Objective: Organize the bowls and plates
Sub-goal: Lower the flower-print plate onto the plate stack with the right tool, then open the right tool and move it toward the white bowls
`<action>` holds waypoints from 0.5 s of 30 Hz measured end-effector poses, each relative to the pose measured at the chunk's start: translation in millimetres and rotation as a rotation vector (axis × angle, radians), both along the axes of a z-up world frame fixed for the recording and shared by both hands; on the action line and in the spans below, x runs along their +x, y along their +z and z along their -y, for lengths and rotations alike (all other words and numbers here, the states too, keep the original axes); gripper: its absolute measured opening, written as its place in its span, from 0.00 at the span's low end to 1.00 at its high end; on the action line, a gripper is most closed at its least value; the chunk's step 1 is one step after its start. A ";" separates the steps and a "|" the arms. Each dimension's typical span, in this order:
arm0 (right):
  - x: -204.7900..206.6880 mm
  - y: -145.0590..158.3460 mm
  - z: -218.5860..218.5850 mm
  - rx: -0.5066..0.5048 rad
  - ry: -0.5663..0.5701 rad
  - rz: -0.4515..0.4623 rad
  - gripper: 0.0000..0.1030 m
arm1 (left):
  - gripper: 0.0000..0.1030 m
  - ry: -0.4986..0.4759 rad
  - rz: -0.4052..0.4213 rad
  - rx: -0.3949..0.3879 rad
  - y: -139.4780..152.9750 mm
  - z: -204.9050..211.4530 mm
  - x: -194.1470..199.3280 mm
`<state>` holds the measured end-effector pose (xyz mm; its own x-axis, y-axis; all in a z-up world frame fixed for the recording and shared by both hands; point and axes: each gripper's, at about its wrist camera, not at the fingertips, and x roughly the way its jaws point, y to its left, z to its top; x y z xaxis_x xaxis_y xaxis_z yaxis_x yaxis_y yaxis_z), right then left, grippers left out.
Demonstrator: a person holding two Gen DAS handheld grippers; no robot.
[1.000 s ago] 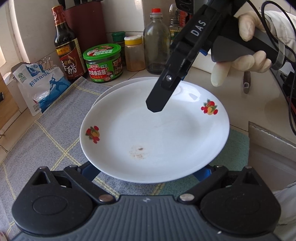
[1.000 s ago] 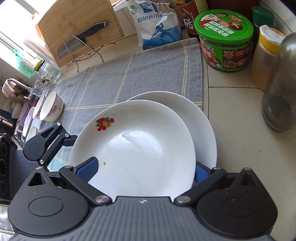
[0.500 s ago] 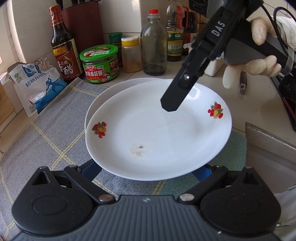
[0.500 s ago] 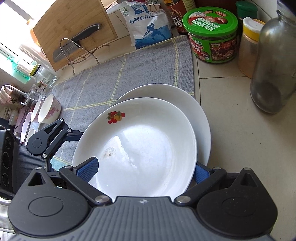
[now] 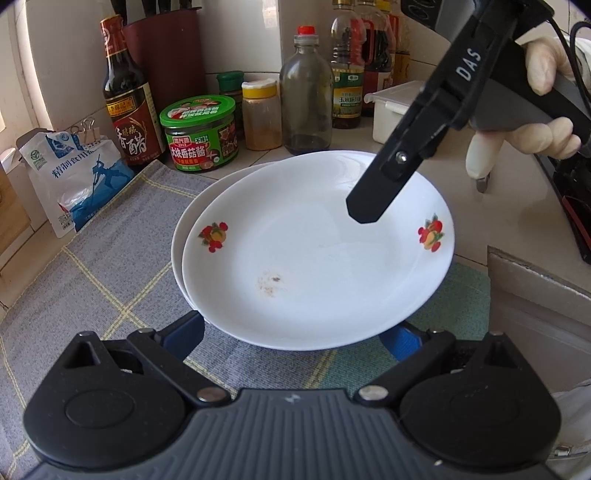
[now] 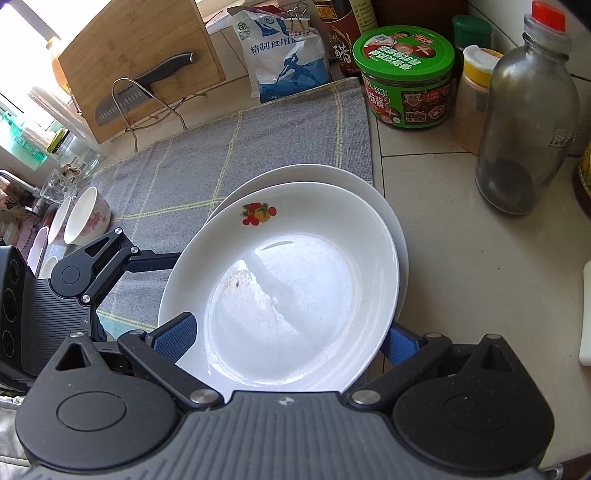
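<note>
Kitchen desk (image 6: 461, 258), pale tiles with dark grout lines, lower right of the right wrist view. Grey cloth (image 6: 236, 155) with yellow grid lines covers its middle. White tiled wall (image 5: 236, 33) runs along the top of the left wrist view. Strong daylight from a window (image 6: 22, 22) at upper left, washed out. Wooden cutting board (image 6: 140, 55) leans upright near it, knife (image 6: 144, 88) racked in front.
</note>
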<state>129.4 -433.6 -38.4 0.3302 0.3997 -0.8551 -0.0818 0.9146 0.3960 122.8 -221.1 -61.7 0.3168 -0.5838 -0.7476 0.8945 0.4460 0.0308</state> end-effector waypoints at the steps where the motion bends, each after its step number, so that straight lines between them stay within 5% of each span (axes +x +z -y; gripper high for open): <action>1: -0.4 0.6 -0.6 -0.005 -0.002 0.000 1.00 | 0.97 0.000 0.000 -0.003 0.0 -0.4 -0.1; 15: -16.5 19.0 -13.4 -0.163 -0.020 0.068 1.00 | 0.98 0.017 -0.001 -0.036 -0.8 -2.7 -2.4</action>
<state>112.9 -420.2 -19.4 0.3964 0.2502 -0.8833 -0.0845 0.9680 0.2363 120.4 -218.4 -62.5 0.3263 -0.6045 -0.7267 0.8867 0.4620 0.0139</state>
